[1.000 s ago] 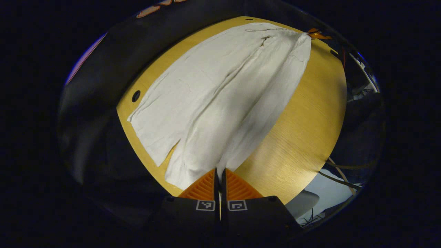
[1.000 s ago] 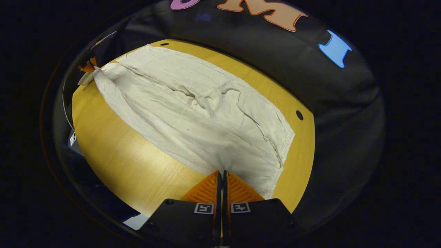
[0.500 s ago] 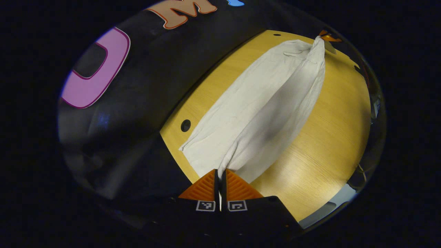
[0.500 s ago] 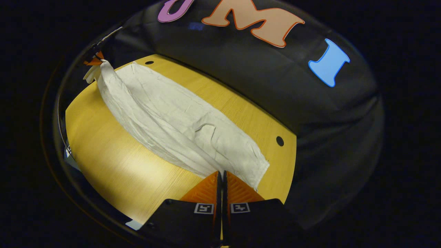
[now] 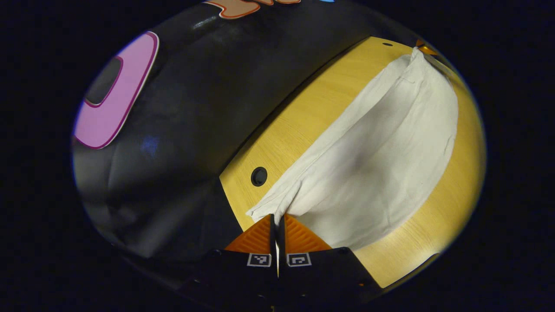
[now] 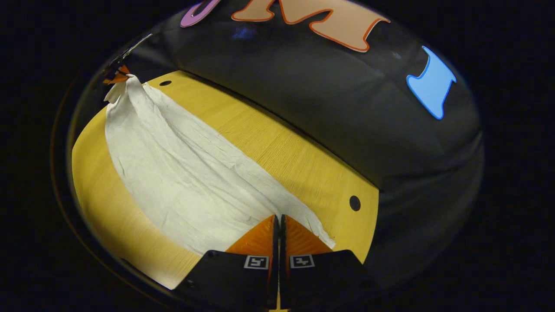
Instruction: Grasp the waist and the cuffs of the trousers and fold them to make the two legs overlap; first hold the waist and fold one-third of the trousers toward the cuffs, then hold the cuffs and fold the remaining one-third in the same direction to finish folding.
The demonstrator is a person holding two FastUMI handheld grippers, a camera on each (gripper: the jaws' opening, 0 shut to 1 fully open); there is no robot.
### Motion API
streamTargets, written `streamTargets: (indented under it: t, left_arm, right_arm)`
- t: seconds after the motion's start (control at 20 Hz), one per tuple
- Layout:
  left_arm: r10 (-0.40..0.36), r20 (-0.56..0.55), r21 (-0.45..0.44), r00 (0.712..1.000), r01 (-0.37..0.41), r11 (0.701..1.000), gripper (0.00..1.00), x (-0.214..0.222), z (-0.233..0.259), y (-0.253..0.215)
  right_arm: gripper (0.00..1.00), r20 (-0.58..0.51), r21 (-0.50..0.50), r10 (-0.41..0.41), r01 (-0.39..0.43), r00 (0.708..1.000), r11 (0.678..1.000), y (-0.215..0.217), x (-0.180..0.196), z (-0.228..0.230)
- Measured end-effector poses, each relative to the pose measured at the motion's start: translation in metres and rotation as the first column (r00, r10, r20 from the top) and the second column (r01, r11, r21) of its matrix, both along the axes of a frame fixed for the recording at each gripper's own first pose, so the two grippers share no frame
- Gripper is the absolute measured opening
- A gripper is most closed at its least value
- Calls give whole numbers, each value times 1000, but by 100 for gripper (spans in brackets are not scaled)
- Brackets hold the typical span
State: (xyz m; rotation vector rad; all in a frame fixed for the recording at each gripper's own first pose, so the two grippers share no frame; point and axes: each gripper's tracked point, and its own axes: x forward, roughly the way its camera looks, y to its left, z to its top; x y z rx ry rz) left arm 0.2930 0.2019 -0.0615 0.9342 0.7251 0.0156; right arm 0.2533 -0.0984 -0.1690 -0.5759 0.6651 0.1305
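Stretching between both pinching claws, the trousers (image 5: 381,160) sag onto the table (image 5: 295,125).

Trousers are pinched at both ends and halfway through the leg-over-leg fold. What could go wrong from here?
Both grippers pinch only a thin edge of the trousers: the left gripper at one end, the right gripper at the other, so cloth may slip out. The lifted layer sags between them and may land creased. The far edge nears the table rim.
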Motion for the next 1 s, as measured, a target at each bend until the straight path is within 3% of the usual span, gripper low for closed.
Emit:
streamTargets:
  t: [0.2,0.4,0.5,0.55,0.6,0.65,0.7,0.8,1.0]
  left_arm:
    - [42,57,-35,997,-40,999,0,35,-37,8]
    - [91,89,-61,992,-86,994,0,53,-61,13]
    - [122,118,-108,985,-109,988,0,53,-66,9]
    - [133,124,-147,983,-114,983,0,53,-69,4]
    - [141,119,-198,983,-115,973,7,49,-72,-4]
    - [147,125,-243,981,-114,963,39,46,-74,-11]
    - [159,154,-273,975,-113,955,70,44,-72,-12]
    - [171,247,-332,954,-82,940,96,42,-54,-18]
    - [171,375,-419,911,2,908,96,30,-11,-35]
  right_arm:
    - [4,-55,23,14,-13,998,1000,-5,31,-46]
    - [9,-69,69,7,-2,998,998,-8,48,-62]
    - [21,-54,103,-7,12,999,995,-12,52,-58]
    - [48,-44,124,-21,26,999,992,-15,53,-53]
    - [73,-31,163,-32,37,999,986,-19,55,-47]
    - [99,-10,207,-57,58,998,977,-25,54,-38]
    - [98,10,248,-88,82,996,965,-31,54,-27]
    - [99,52,313,-145,122,988,942,-48,48,-3]
    - [98,127,330,-247,194,961,924,-111,13,34]
